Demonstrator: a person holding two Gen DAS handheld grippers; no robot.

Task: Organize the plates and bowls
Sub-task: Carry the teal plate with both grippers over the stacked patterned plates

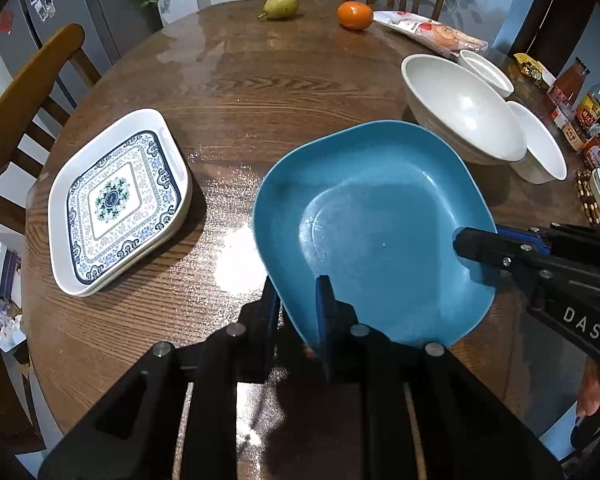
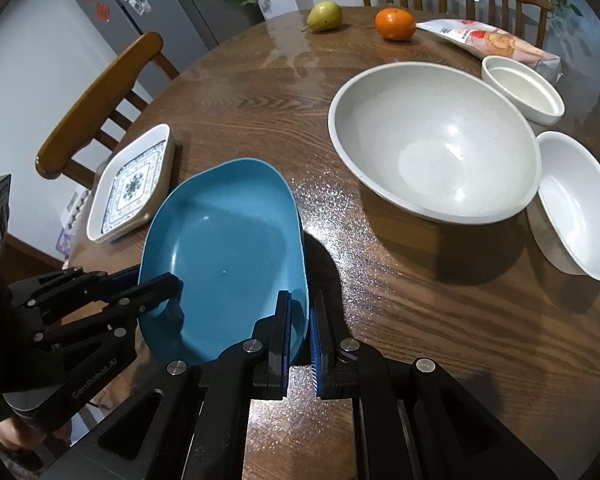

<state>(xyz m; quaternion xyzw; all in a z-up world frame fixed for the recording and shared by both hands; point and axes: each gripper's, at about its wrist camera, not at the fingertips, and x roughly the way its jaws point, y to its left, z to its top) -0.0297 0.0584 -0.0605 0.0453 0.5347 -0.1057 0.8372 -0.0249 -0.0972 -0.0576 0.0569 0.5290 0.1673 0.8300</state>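
Your left gripper [image 1: 298, 312] is clamped on the near rim of the blue plate [image 1: 364, 224], one finger under the rim and one inside it. Your right gripper [image 2: 300, 328] pinches the same plate's right-hand rim between its blue pads [image 2: 314, 344]. Seen from the left wrist, the right gripper's body reads "DAS"; seen from the right wrist, the left gripper's body reads "GenRobot.AI".

The blue plate is a rounded square, held tilted above the wooden table [image 1: 260, 92], its hollow side facing up and toward you. It casts a dark shadow on the wood beside it. In the right wrist view its long axis runs away from you.

To your left, the patterned square plate [image 1: 118, 202] lies flat near the table's edge, well apart from the blue plate, with bare wood between them. To your right stands the large grey bowl [image 2: 432, 140], near the blue plate's far corner. A white bowl [image 2: 576, 204] sits just beside the grey one, and a small white dish [image 2: 522, 90] sits just behind it. Bare wood stretches ahead to the far edge, where a pear [image 1: 281, 4], an orange [image 1: 355, 15] and a snack packet [image 1: 432, 34] lie. Bottles with red labels [image 1: 580, 108], their print too small to read, crowd the right edge.
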